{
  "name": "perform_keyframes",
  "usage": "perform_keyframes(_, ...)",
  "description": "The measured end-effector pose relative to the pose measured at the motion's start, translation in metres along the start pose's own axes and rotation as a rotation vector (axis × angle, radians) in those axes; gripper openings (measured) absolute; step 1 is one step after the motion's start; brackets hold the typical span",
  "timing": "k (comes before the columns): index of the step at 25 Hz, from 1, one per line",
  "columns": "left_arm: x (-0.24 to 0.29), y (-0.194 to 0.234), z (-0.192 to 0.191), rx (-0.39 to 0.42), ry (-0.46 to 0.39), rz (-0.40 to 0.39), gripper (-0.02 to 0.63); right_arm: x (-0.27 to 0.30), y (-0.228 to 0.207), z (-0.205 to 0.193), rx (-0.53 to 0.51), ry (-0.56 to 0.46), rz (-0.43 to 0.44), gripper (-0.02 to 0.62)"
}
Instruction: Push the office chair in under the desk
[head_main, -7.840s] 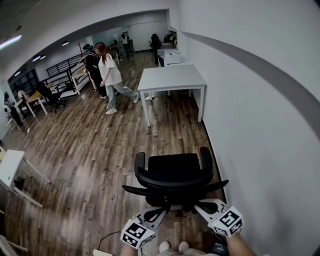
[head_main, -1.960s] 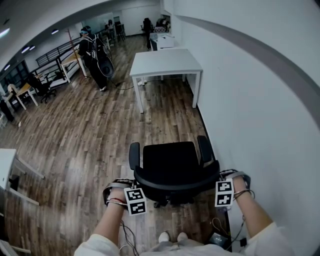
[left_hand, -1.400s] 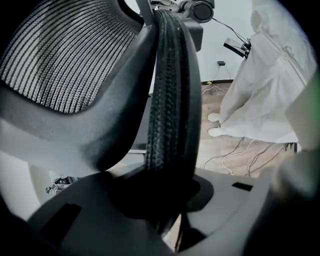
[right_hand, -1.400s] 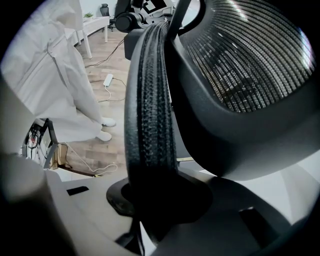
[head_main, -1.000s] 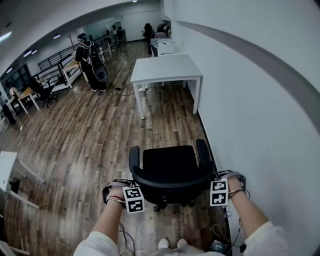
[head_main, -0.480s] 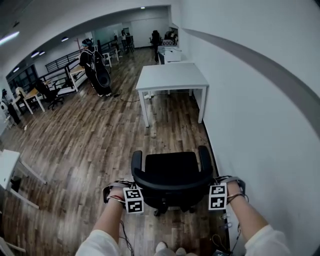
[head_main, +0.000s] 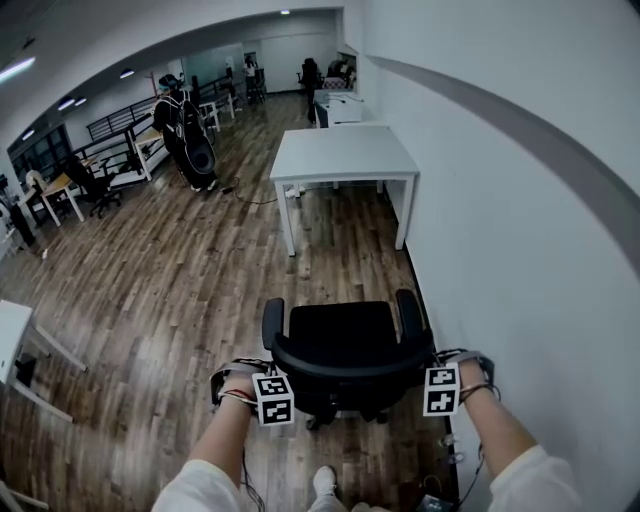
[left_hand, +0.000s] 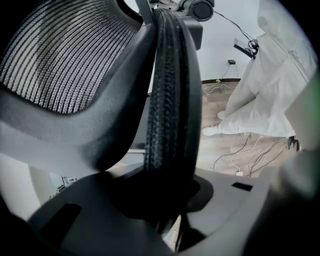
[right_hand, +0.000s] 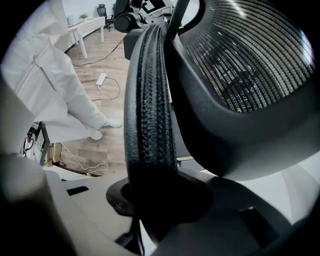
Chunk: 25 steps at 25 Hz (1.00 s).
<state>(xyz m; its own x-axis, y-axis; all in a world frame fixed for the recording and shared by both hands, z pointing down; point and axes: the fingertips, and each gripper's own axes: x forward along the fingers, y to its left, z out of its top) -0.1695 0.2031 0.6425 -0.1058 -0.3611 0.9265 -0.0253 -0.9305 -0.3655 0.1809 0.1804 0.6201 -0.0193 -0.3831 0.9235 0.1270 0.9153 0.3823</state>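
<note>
The left gripper (head_main: 274, 388) and right gripper (head_main: 438, 380) each clamp the chair (head_main: 345, 340) back's edges; the desk (head_main: 345, 155) lies straight beyond the chair, well apart.

Bare wood floor (head_main: 340, 270) lies open between the black chair (head_main: 345, 345) and the white counter (head_main: 345, 155) ahead. The space under the counter is open between its front legs (head_main: 288, 225). A white wall (head_main: 520, 260) runs close along the right of both, leaving only a narrow strip there. To the left the floor is wide and free. A person (head_main: 185, 125) stands far off left, well apart from this lane. Cables (head_main: 447, 450) lie by the wall behind the chair.
</note>
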Motion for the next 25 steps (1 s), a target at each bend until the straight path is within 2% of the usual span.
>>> perform_keyframes(10,0.021,0.049,-0.004,0.018,-0.005,-0.004,0.087,0.019,-0.043,0.001,0.022,0.005,0.0,0.109)
perform_keyframes(25,0.038,0.1,-0.001,0.059,-0.015,0.0,0.087,0.031,-0.08,-0.003,0.065,0.014,-0.006,0.109)
